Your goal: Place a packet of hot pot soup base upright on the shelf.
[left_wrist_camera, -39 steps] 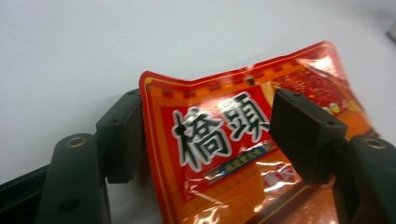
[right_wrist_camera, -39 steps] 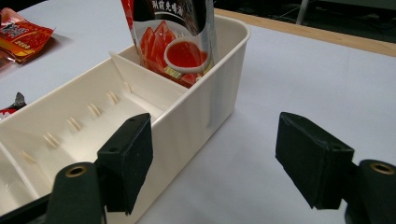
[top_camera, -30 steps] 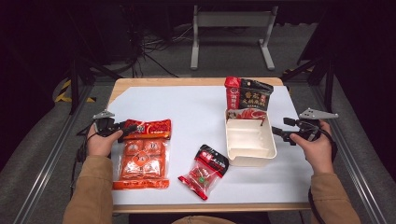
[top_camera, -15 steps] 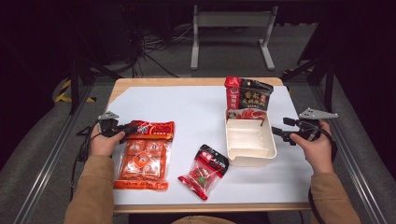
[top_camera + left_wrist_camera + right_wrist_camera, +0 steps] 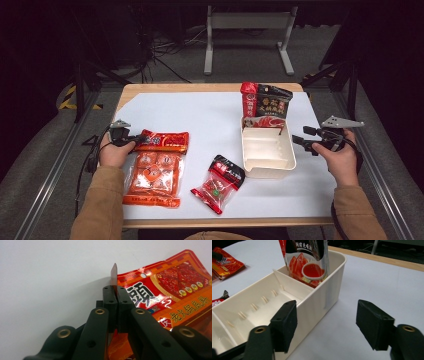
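So you're working on the white table (image 5: 200, 120), and the job looks like getting packets into the cream tray (image 5: 267, 161) over on your right side, which already has 1 dark packet (image 5: 265, 102) standing upright in its far compartment while the nearer compartments look free. The thing in hand is the big orange packet (image 5: 155, 170) lying flat near the table's left edge, with the smaller red packet (image 5: 220, 182) sitting loose between it and the tray. Your left gripper (image 5: 114, 293) has its jaws squeezed fully together on the top corner of the orange packet, and in the left gripper view you can see a thin sliver of the foil edge poking up between them, so I'd say the bite is pretty shallow. If it were me, I'd lift slow and straight up first, because a floppy bag held by 1 corner is going to swing and could slide out of a pinch that thin. Carry it high enough to pass over the red packet, then let it hang vertical so it drops edge-first into an open compartment instead of flopping across the rim. Your right gripper (image 5: 327, 320) is wide open with nothing in it, hovering just beside the tray's near wall, with 1 jaw over the tray's rim and the other out past the wall. I'd use it to steady the tray so it doesn't skid when the bag lands.
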